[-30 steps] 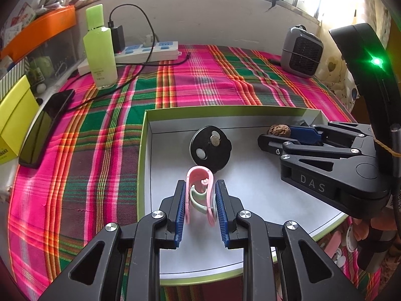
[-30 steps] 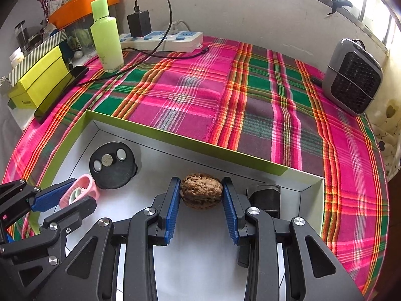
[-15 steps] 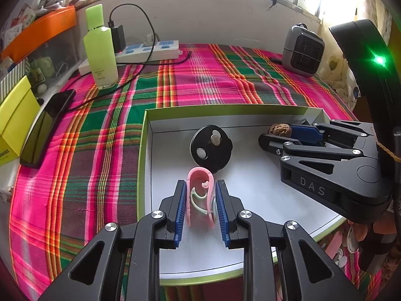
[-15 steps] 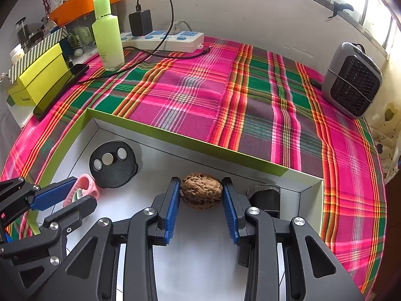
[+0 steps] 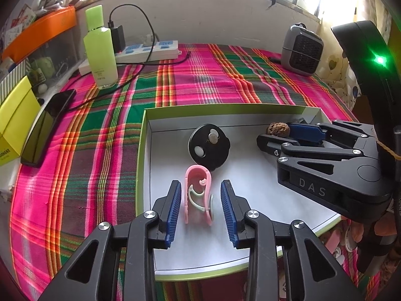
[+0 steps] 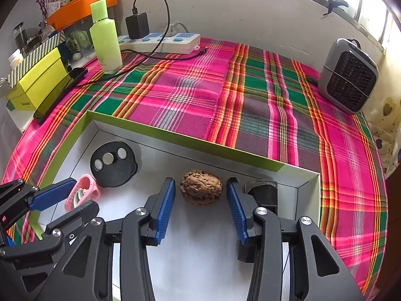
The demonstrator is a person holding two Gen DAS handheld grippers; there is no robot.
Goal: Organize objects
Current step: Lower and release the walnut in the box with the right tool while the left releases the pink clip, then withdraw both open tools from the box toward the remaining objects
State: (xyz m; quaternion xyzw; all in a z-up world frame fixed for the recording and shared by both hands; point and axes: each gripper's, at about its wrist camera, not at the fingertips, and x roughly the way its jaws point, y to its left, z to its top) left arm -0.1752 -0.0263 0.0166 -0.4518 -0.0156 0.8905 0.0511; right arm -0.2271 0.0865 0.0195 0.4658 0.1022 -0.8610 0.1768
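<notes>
Left wrist view, left to right: yellow box (image 5: pixel 13 123) at left edge, phone (image 5: pixel 47 128) lying beside it on the plaid cloth (image 5: pixel 200 75), green bottle (image 5: pixel 100 50) upright upper left, power strip (image 5: pixel 147 50) behind it with a black charger plugged in, grey heater (image 5: pixel 302 46) upper right. Tray (image 5: pixel 142 155) sits center-right of frame, green rim, white floor. Left gripper (image 5: pixel 200 208) at bottom center, jaws released, blue pads clear of the pink clip (image 5: pixel 198 195) standing between them on the tray floor, gap on both sides. Black disc (image 5: pixel 209 146) just beyond the clip, flat on the tray, small round buttons on top. Right gripper (image 5: pixel 283 133) comes in from right of frame. Right wrist view: left gripper at lower left straddling the clip, disc left of center near the tray's far-left corner. Walnut (image 6: pixel 201 186) at center on the tray floor, near the far wall. Right gripper (image 6: pixel 200 200) also released: pads either side of the walnut, visible gap each side, not touching. Small black box (image 6: pixel 263 193) in the tray's far-right corner, partly behind the right finger. Heater at right edge.
</notes>
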